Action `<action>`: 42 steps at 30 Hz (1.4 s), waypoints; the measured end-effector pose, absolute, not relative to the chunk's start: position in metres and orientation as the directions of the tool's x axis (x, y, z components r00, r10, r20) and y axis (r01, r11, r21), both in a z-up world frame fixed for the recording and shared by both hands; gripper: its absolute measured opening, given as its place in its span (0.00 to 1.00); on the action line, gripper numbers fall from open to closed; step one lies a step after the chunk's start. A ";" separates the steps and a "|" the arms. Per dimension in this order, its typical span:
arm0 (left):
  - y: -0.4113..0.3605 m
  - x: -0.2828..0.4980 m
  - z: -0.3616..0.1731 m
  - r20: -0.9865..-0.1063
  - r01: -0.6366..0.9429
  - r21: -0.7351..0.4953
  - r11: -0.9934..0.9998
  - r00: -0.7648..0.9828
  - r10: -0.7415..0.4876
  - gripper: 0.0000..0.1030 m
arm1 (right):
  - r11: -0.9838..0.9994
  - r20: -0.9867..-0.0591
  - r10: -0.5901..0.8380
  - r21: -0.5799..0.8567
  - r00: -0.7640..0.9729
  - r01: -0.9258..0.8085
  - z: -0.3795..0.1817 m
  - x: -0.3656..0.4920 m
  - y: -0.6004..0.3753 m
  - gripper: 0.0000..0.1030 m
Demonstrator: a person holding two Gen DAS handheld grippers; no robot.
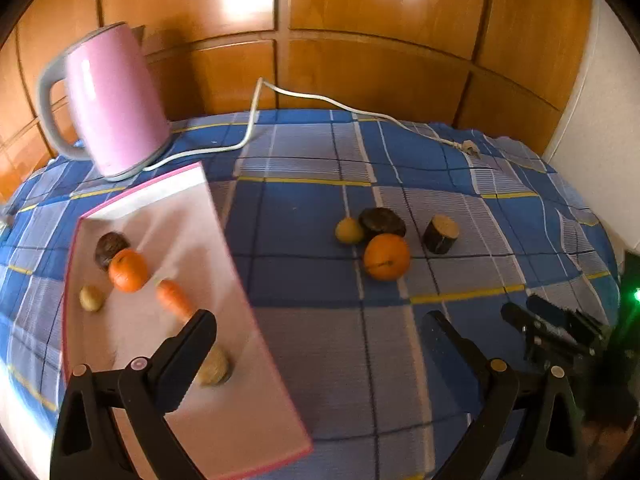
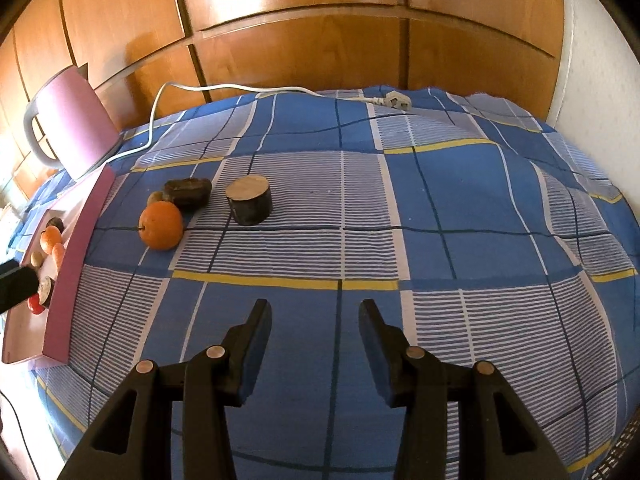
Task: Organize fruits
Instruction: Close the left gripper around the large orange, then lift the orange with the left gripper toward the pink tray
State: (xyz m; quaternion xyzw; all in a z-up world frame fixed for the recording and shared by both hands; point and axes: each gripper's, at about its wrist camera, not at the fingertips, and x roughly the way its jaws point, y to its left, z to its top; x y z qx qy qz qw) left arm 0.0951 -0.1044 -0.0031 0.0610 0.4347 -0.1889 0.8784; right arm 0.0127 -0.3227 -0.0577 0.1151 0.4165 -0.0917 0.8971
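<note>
A pink-edged white tray (image 1: 240, 304) lies at the left and holds a dark fruit (image 1: 110, 245), an orange (image 1: 128, 271), a carrot (image 1: 173, 298), a small yellow fruit (image 1: 91, 298) and a pale round piece (image 1: 214, 366). On the cloth sit an orange (image 1: 386, 257), a small yellow fruit (image 1: 349, 230), a dark fruit (image 1: 382, 222) and a dark cut cylinder (image 1: 440, 234). My left gripper (image 1: 320, 324) is open, its left finger over the tray. My right gripper (image 2: 315, 320) is open and empty above the cloth, below the orange (image 2: 161, 225) and cylinder (image 2: 249, 199).
A pink kettle (image 1: 114, 100) stands at the back left, its white cord (image 1: 320, 98) running across the back to a plug (image 2: 394, 100). Wooden panels rise behind the blue checked cloth (image 2: 440, 208). The right gripper shows in the left wrist view (image 1: 552, 320).
</note>
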 end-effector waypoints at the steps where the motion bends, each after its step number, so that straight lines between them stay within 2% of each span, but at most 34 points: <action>1: -0.109 0.100 -0.004 -0.788 0.386 -0.057 0.921 0.549 -0.279 0.98 | 0.956 -0.769 -0.068 0.133 0.636 0.262 -0.058 0.013 -0.324 0.44; 3: -0.120 0.113 -0.012 -0.807 0.386 -0.081 0.919 0.516 -0.288 0.87 | 0.955 -0.769 -0.065 0.136 0.636 0.262 -0.058 0.013 -0.326 0.44; 8: -0.137 0.135 -0.030 -0.845 0.375 -0.125 0.919 0.445 -0.297 0.81 | 0.958 -0.765 -0.061 0.136 0.641 0.253 -0.057 0.012 -0.327 0.44; 17: -0.173 0.161 -0.049 -0.863 0.392 -0.115 0.913 0.415 -0.287 0.79 | 0.959 -0.773 -0.057 0.135 0.631 0.251 -0.060 0.013 -0.331 0.44; 22: -0.179 0.164 -0.059 -0.862 0.429 -0.143 0.892 0.388 -0.326 0.39 | 0.959 -0.779 -0.054 0.134 0.625 0.250 -0.062 0.012 -0.331 0.44; 32: -0.146 0.115 -0.045 -0.826 0.485 -0.177 0.856 0.400 -0.398 0.40 | 0.957 -0.783 -0.020 0.166 0.622 0.240 -0.064 0.016 -0.332 0.44; 42: -0.101 0.079 -0.023 -0.785 0.470 -0.238 0.850 0.423 -0.453 0.40 | 0.966 -0.790 0.055 0.197 0.611 0.169 -0.065 0.025 -0.313 0.44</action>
